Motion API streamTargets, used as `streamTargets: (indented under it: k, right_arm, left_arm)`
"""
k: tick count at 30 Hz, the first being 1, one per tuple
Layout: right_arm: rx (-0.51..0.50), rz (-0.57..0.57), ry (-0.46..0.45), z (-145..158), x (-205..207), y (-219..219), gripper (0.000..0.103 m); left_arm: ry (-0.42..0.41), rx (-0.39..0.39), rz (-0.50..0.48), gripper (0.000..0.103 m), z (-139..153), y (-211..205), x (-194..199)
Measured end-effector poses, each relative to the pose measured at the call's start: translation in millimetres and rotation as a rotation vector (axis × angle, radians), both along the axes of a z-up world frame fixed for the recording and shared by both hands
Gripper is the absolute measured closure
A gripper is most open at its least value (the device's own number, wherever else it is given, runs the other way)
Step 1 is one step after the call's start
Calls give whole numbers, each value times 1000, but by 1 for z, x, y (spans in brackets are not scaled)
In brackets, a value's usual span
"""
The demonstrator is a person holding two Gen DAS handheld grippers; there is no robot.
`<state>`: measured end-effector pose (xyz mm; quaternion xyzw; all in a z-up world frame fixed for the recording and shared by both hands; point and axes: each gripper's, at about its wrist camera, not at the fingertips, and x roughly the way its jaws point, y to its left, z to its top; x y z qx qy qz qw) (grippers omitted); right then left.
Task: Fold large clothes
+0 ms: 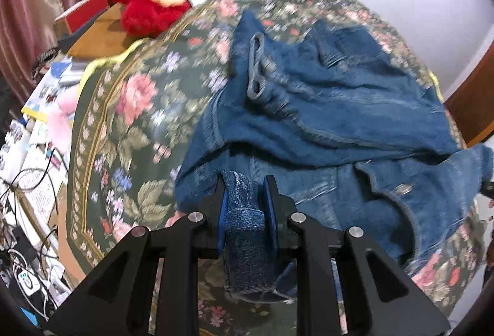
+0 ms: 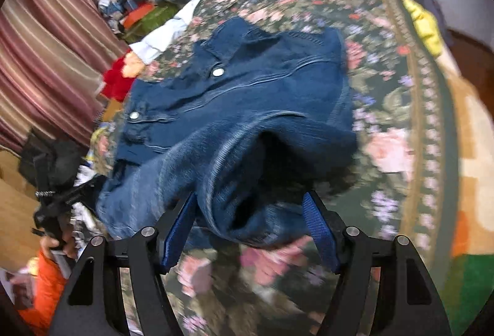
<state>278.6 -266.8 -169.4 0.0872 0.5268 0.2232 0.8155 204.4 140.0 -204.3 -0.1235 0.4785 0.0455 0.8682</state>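
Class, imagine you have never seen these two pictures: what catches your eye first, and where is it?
The blue denim jacket sprawls across the middle of the floral bedspread. The left gripper pinches a fold of it at the near edge, while the right gripper stands open around a sleeve opening. A red plush toy lies at the bed's far left.

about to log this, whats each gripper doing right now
left gripper: shut on the denim jacket.
right gripper: open, jacket cloth between its fingers, not pinched.

— What do we have in our left gripper (image 1: 248,206)?
— A bunched fold of the denim jacket (image 1: 324,107), pinched between the blue pads (image 1: 223,209).
— And the rest?
— Spread over the floral bedspread (image 1: 129,119), red plush toy (image 1: 148,5) beyond.
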Motion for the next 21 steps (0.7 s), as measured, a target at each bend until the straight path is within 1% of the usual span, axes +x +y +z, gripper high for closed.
streamTargets:
  k: [2, 4, 5, 7, 9, 10, 11, 12, 14, 15, 17, 19, 21]
  right_arm:
    - [-9, -1, 7, -3, 5, 6, 45]
    - [-32, 13, 18, -3, 7, 11, 68]
    - [-23, 12, 21, 0, 7, 10, 69]
    - [22, 8, 8, 13, 7, 7, 75]
    - [38, 25, -39, 32, 6, 6, 79]
    - [42, 38, -65, 42, 6, 8, 85]
    - [44, 44, -98, 51, 6, 10, 86]
    - [51, 37, -148, 62, 9, 9, 92]
    - [72, 5, -200, 75, 20, 6, 92]
    - [83, -23, -210, 77, 32, 4, 93]
    - [61, -64, -222, 71, 53, 5, 93]
    - [42, -101, -207, 62, 79, 4, 93]
    - [40, -147, -177, 50, 104, -1, 93]
  left_arm:
    - [-29, -4, -14, 82, 13, -6, 5]
    - [-68, -18, -30, 82, 29, -12, 13]
    - [-94, -20, -37, 82, 38, -15, 18]
    - [-130, -5, -50, 83, 54, -24, 34]
    - [-157, -3, -55, 83, 69, -31, 54]
    - [-170, -11, -59, 83, 75, -32, 62]
    - [-185, -14, -59, 83, 82, -33, 71]
    - [-207, -9, -56, 83, 91, -34, 83]
    - [-241, 4, -42, 83, 104, -33, 101]
    - [-254, 7, -29, 83, 109, -31, 111]
    - [-267, 9, 5, 83, 117, -23, 135]
    - [-264, 31, 39, 83, 116, -14, 156]
    - [-243, 78, 76, 84, 105, -3, 182]
